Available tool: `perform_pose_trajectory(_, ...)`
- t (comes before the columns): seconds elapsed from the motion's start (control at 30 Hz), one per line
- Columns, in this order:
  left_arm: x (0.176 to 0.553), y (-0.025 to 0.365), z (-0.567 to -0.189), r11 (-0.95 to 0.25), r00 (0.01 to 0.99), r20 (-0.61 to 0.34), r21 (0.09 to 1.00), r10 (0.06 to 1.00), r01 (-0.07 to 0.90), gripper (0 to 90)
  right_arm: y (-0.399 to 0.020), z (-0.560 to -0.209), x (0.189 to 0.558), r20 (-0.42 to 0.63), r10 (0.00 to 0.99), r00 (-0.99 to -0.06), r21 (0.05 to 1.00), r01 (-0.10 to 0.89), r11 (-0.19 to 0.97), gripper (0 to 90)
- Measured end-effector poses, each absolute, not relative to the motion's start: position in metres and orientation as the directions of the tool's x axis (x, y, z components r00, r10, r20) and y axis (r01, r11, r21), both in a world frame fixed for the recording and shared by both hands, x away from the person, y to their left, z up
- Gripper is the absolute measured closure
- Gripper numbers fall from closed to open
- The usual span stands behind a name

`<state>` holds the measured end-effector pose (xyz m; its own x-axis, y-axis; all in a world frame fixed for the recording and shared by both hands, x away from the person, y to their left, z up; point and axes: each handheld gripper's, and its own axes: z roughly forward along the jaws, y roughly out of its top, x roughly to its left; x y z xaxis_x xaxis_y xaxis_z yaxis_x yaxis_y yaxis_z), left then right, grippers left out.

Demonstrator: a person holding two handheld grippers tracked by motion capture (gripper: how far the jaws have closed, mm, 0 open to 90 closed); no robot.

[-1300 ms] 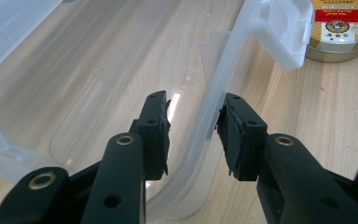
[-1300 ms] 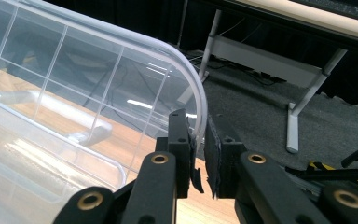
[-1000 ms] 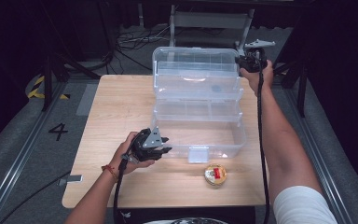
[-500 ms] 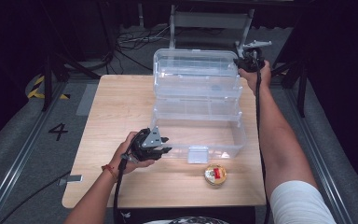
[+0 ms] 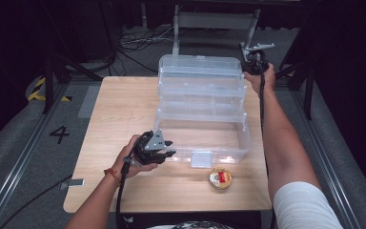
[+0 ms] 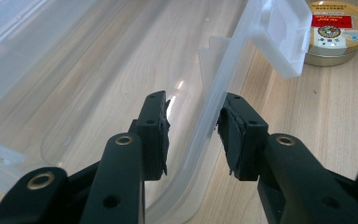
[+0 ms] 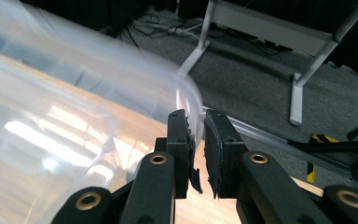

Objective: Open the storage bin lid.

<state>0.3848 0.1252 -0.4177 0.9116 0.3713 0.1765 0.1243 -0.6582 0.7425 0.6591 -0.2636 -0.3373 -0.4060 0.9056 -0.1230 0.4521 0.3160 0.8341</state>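
Light falls from overhead onto the table (image 5: 119, 109); its pale wood is bright, the floor and room beyond nearly black. High view soft, low in detail. Short shadows under the forearms. White glare patch on the tabletop beside the clear box (image 5: 202, 114). In the left gripper view, jaws and box rim are sharp, the round tin (image 6: 338, 32) slightly soft, streaky reflections on plastic. In the right gripper view, the box wall is smeared and hazy with hot highlights; the background is sharper.
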Motion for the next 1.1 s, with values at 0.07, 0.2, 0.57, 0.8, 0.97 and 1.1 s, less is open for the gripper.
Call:
perform_pose_trajectory(0.07, 0.385, 0.124, -0.418, -0.659, 0.908, 0.185, 0.742, 0.376, 0.122, 64.2, -0.265, -0.336, 0.659, -0.129, 0.907, -0.401, 0.833, 0.453, 0.318, 80.3)
perform_pose_trajectory(0.2, 0.386, 0.124, -0.418, -0.663, 0.912, 0.18, 0.739, 0.369, 0.122, 64.6, -0.264, -0.332, 0.656, -0.147, 0.898, -0.416, 0.826, 0.448, 0.342, 82.4)
perform_pose_trajectory(0.57, 0.385, 0.124, -0.418, -0.659, 0.909, 0.177, 0.741, 0.377, 0.129, 64.3, -0.265, -0.333, 0.652, -0.159, 0.894, -0.419, 0.819, 0.45, 0.356, 81.3)
perform_pose_trajectory(0.8, 0.385, 0.123, -0.418, -0.658, 0.91, 0.174, 0.742, 0.375, 0.13, 64.7, -0.267, -0.332, 0.648, -0.158, 0.891, -0.426, 0.822, 0.443, 0.358, 81.3)
perform_pose_trajectory(0.97, 0.385, 0.123, -0.418, -0.658, 0.91, 0.174, 0.742, 0.377, 0.131, 64.8, -0.268, -0.333, 0.644, -0.158, 0.886, -0.436, 0.822, 0.438, 0.362, 81.3)
perform_pose_trajectory(1.1, 0.385, 0.123, -0.418, -0.656, 0.91, 0.173, 0.743, 0.378, 0.132, 64.7, -0.269, -0.331, 0.64, -0.156, 0.885, -0.439, 0.828, 0.43, 0.36, 81.1)
